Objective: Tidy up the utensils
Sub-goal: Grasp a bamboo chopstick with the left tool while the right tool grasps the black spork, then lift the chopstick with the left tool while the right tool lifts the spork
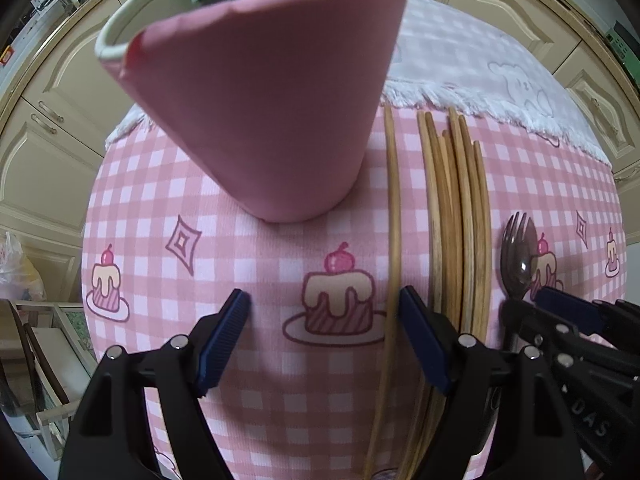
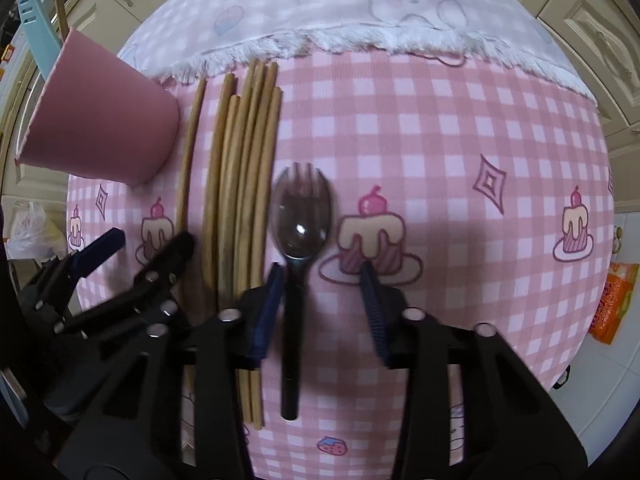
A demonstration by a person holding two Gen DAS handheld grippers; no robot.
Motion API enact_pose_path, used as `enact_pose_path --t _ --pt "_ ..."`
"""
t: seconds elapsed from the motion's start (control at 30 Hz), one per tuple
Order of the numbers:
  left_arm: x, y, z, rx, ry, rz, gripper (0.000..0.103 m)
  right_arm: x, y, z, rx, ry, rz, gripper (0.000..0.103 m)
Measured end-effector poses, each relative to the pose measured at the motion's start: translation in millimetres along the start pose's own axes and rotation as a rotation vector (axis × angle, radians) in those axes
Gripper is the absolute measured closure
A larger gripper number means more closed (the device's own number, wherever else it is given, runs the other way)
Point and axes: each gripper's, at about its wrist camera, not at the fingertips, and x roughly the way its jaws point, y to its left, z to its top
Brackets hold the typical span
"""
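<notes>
A pink utensil cup stands on the pink checked cloth; it also shows in the right wrist view with a light blue handle and a wooden stick in it. Several wooden chopsticks lie side by side right of the cup, also seen in the right wrist view. A dark spork lies right of them, seen too in the left wrist view. My left gripper is open and empty in front of the cup, its right finger beside one chopstick. My right gripper is open, straddling the spork's handle.
A white fringed cloth with a bear print covers the far part of the table. Cream cabinets ring the room. An orange packet lies off the right table edge.
</notes>
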Motion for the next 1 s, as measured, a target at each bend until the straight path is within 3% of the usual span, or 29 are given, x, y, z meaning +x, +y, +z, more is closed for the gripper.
enact_pose_path --t 0.07,0.13,0.2,0.23,0.4,0.67,0.87,1.0 --pt "3 -3 -3 0.011 -0.009 -0.003 0.033 2 14 5 -0.039 0.002 -0.052 0.081" --pt "-1 -12 -3 0.054 -0.029 -0.017 0.050 2 14 4 -0.037 -0.001 -0.037 0.092" --pt "-3 -25 -7 0.109 -0.042 -0.026 0.092 1 5 0 -0.007 0.000 0.009 0.093" --pt "-3 -29 -8 0.127 -0.039 -0.032 0.098 -1 -2 -3 0.006 -0.005 0.028 0.093" --pt "-6 -24 -9 0.069 -0.026 -0.091 0.099 -13 -25 -18 0.030 -0.054 0.096 0.093" --pt "-45 -7 -40 0.049 -0.122 -0.208 0.099 -59 -58 -32 0.062 -0.164 0.233 0.093" --pt "-110 0 -60 0.035 -0.275 -0.311 0.099 -96 -57 -38 0.055 -0.253 0.294 0.094" --pt "-152 13 -61 0.014 -0.382 -0.333 0.099 -127 -49 -32 0.029 -0.318 0.330 0.097"
